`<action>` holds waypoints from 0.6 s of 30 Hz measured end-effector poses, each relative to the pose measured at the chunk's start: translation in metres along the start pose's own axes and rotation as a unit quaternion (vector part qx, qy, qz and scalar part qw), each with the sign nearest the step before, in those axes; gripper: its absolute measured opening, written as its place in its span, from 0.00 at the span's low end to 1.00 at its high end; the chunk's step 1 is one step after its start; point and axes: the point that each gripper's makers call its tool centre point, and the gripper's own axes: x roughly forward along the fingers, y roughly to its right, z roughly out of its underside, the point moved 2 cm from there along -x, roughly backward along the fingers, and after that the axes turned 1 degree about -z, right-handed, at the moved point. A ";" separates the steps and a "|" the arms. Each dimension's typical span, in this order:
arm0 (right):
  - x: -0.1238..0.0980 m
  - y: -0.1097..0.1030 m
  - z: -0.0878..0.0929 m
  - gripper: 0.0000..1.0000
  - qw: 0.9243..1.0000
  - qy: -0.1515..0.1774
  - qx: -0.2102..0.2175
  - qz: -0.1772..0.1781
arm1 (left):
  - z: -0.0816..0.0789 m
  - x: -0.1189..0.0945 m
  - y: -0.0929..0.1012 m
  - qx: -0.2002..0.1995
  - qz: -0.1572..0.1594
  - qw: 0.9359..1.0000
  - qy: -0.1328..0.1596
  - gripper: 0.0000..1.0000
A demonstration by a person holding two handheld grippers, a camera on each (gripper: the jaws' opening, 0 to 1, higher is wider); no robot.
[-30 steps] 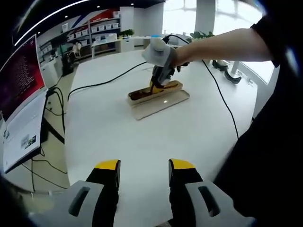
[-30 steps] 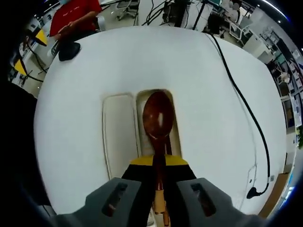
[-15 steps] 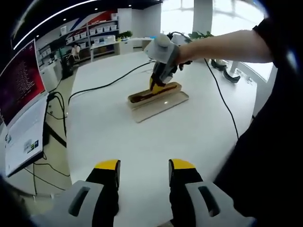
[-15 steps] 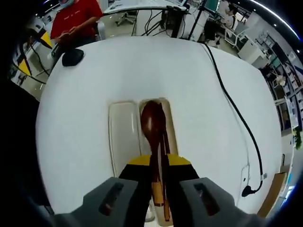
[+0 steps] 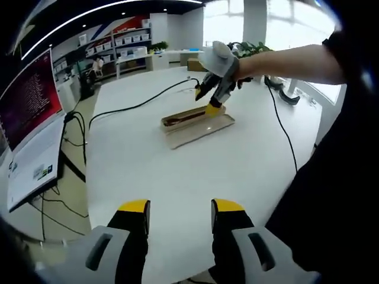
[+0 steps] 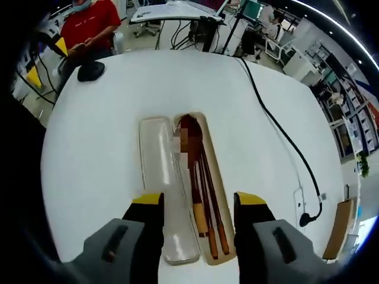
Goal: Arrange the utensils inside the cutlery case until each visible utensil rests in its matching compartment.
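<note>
We see the beige cutlery case (image 6: 214,195) lying open on the white bench (image 6: 95,148), with a dark brown spoon (image 6: 194,177) and chopsticks (image 6: 214,207) inside it and a clear lid (image 6: 169,195) beside. A patch hides part of the spoon bowl. The case sits between the wide-open, empty right gripper (image 6: 198,204) fingers (image 6: 148,204). The left gripper (image 5: 180,210) is also open, far from the case.

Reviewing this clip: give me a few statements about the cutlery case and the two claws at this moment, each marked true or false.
1. The spoon lies inside the cutlery case. True.
2. The right claw is clamped on the spoon. False: its jaws stand apart, holding nothing.
3. The chopsticks lie on the bare table outside the case. False: they lie in the case beside the spoon.
4. The clear lid lies next to the case. True.
5. The left claw holds a fork. False: it is open and empty.
</note>
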 end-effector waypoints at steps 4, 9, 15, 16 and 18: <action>-0.009 -0.005 0.013 0.63 1.000 0.004 0.010 0.019 | 0.000 -0.005 -0.002 0.000 -0.012 1.000 0.009 0.42; -0.020 -0.016 0.038 0.68 0.999 -0.002 0.031 0.027 | 0.002 -0.009 -0.002 0.006 -0.013 1.000 0.007 0.42; -0.038 -0.032 0.071 0.76 0.997 0.000 0.067 0.042 | 0.001 -0.009 0.000 0.013 -0.008 1.000 0.006 0.42; -0.041 -0.035 0.075 0.77 0.996 0.001 0.075 0.044 | 0.001 -0.008 0.001 0.014 -0.006 1.000 0.006 0.42; -0.048 -0.040 0.085 0.79 0.995 0.003 0.091 0.051 | 0.000 -0.005 0.002 0.019 -0.001 1.000 0.004 0.42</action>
